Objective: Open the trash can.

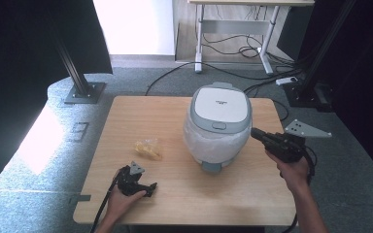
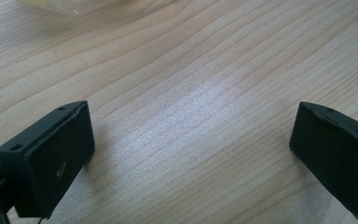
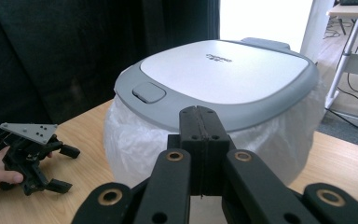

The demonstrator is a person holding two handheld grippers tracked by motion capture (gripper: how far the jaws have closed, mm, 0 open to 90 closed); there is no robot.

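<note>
High view: a rice cooker [image 1: 219,127] stands near the middle of the wooden tabletop [image 1: 175,194], a little toward its right and far side. Its lid is flat, with a white panel framed in grey and a small logo printed on it; a grey latch button sits at the near edge of the lid. The rounded body below is wrapped in white, crinkled plastic, and a grey foot or tab shows at its near base. The cooker stands upright, and its long axis runs from the near latch to the hinge at the far side, tilted slightly leftward toward the person.

A small yellow bag [image 1: 148,148] lies to the left of the cooker, apart from it.

The right gripper [image 1: 257,134] is held just beside the cooker's right flank, pointing at it, with its jaws pressed together on nothing; in the right gripper view they meet in front of the lid's rim.

The left gripper [image 1: 150,189] rests low on the tabletop near the left front, well apart from the cooker, its jaws spread wide over bare wood.
</note>
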